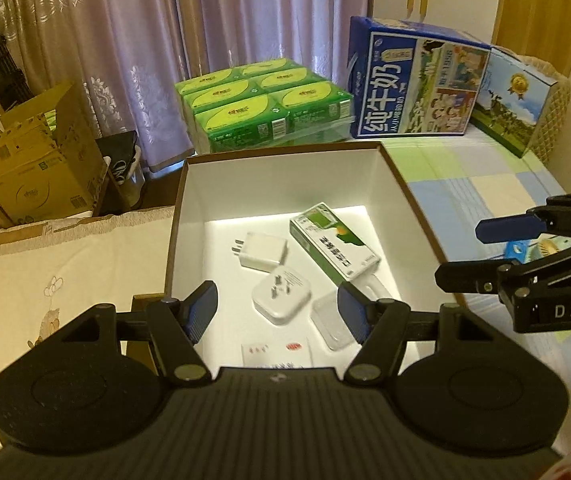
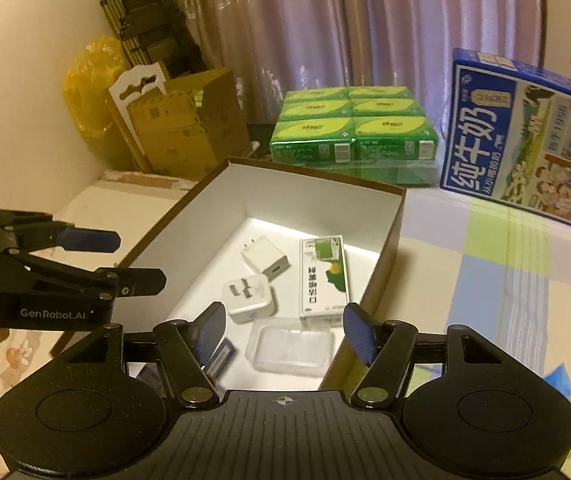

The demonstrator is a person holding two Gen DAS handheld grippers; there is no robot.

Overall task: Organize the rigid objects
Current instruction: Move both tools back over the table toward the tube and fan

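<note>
We hold both grippers spread wide and empty over the storage box (image 1: 189, 216). Ahead of the left gripper (image 1: 277, 312), the green carton (image 1: 333, 246) looks light and stiff; we'd pinch its long sides. Between the right gripper (image 2: 285, 330) fingers, the clear case (image 2: 289, 346) seems slippery and fragile.

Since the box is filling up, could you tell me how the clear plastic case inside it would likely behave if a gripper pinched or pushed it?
The clear case looks thin-walled and hollow, so it is probably light and may flex or crack under a hard pinch. Lying flat in the box, it should slide rather than roll or tip. Its smooth plastic may slip between fingers.
</note>
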